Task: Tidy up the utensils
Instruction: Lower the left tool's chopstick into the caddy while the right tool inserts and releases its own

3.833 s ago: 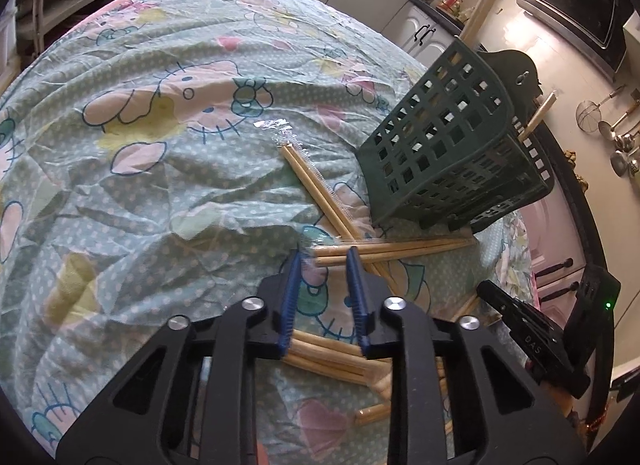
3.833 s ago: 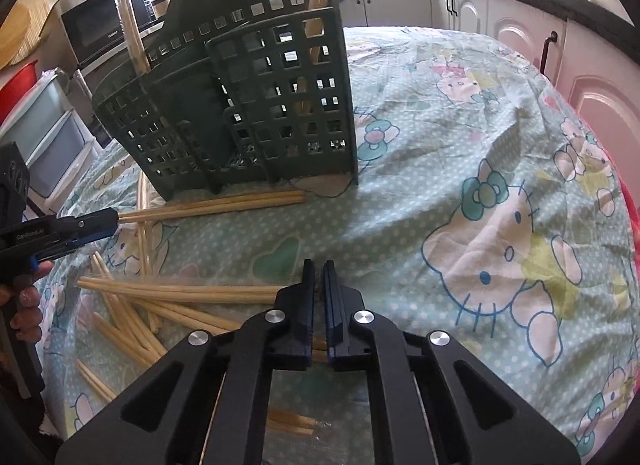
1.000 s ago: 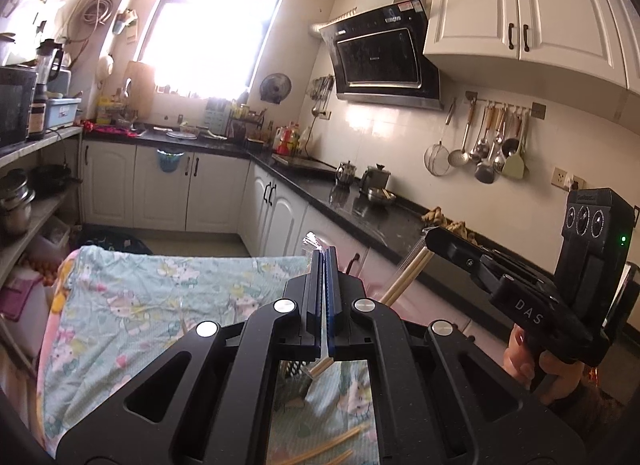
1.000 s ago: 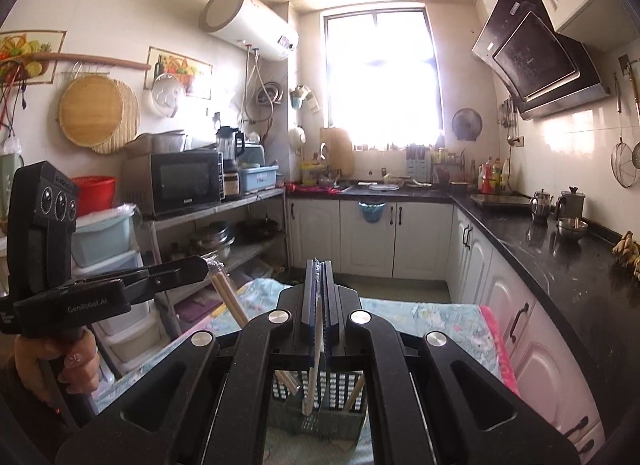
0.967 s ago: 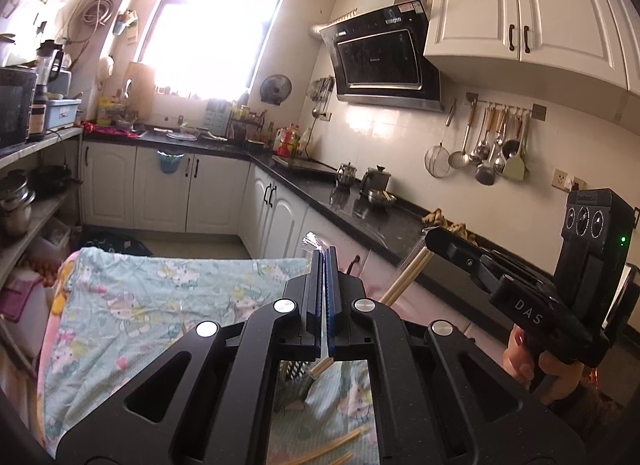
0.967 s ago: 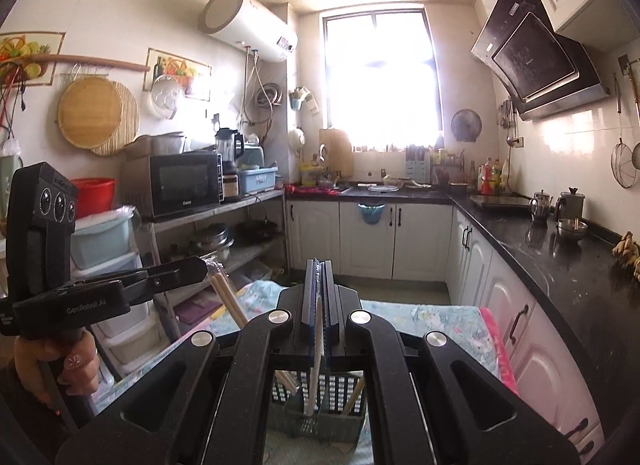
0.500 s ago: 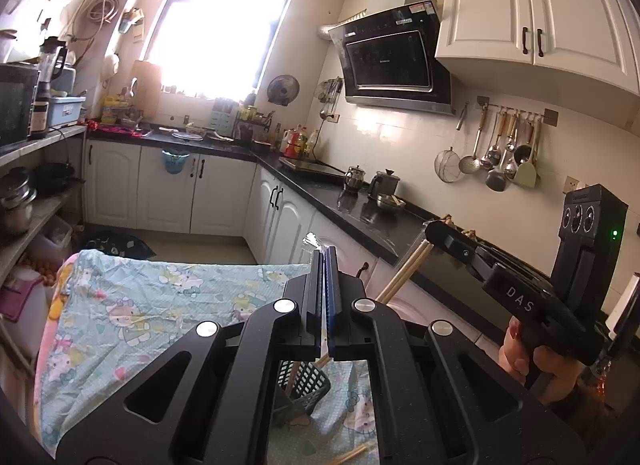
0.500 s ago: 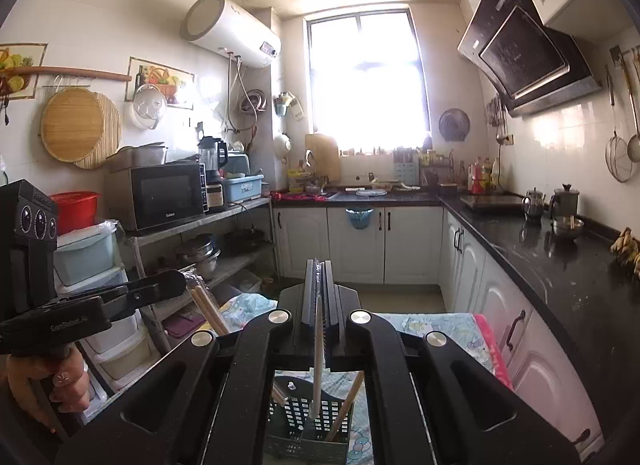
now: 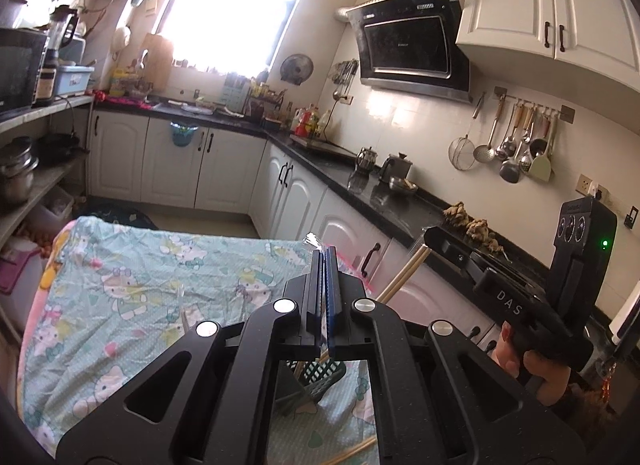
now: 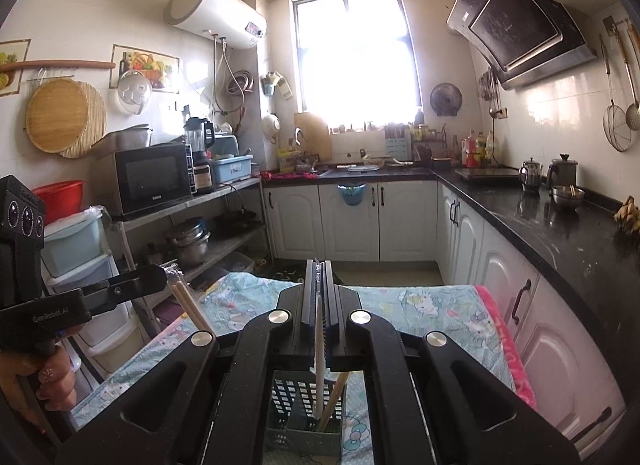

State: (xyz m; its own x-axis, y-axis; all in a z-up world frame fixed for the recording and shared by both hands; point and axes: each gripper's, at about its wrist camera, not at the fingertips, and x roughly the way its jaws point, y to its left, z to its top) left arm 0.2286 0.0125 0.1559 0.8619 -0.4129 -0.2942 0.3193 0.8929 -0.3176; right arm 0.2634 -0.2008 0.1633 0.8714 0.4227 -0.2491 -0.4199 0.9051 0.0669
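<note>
My left gripper (image 9: 323, 255) is shut on a plastic-wrapped pair of wooden chopsticks (image 10: 188, 305), whose wrapper tip (image 9: 310, 240) pokes out above the jaws. In the right wrist view the left gripper (image 10: 160, 279) hangs at the left in a person's hand. My right gripper (image 10: 319, 265) is shut on a pale chopstick (image 10: 319, 369) that hangs down over the dark green slotted basket (image 10: 308, 409). In the basket leans another chopstick (image 10: 336, 393). The left wrist view shows the right gripper (image 9: 427, 237) with its chopstick (image 9: 400, 277), above the basket (image 9: 322, 377).
The table wears a cartoon-cat cloth (image 9: 120, 285) with a pink edge (image 10: 500, 329). A loose chopstick (image 9: 352, 453) lies on it near the basket. White cabinets and a black counter (image 10: 560, 233) run along the right, and shelves with a microwave (image 10: 148, 181) along the left.
Both grippers have sunk a little with their chopsticks, so the table and basket show more. Earlier, both were low over the table and the left one stood open.
</note>
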